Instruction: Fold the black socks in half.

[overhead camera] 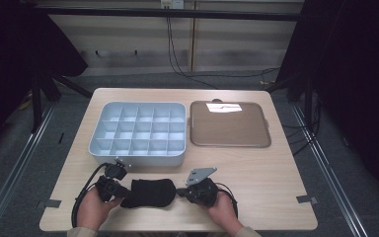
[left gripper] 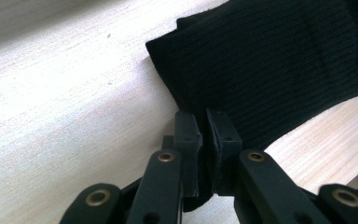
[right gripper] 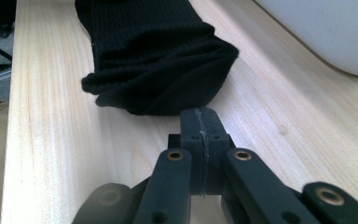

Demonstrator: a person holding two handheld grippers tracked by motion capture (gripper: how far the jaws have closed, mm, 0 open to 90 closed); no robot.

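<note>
A black ribbed sock (overhead camera: pixel 148 192), folded, lies on the wooden surface (overhead camera: pixel 256 173) near the person's edge, in front of the grey compartment tray (overhead camera: pixel 138 133) and between the two hands. The left tongs (left gripper: pixel 207 133) are nearly closed, pinching the sock's edge. The right tongs (right gripper: pixel 200 126) are fully closed on nothing, just beside the sock's other end. No writing is legible anywhere.

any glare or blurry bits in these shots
High view: a white glare patch on the brown tray, dark room edges. Left gripper view: the black cloth is sharp, the near jaw links soft. Right gripper view: the cloth is crisp, the grey bin slightly blurred.
</note>
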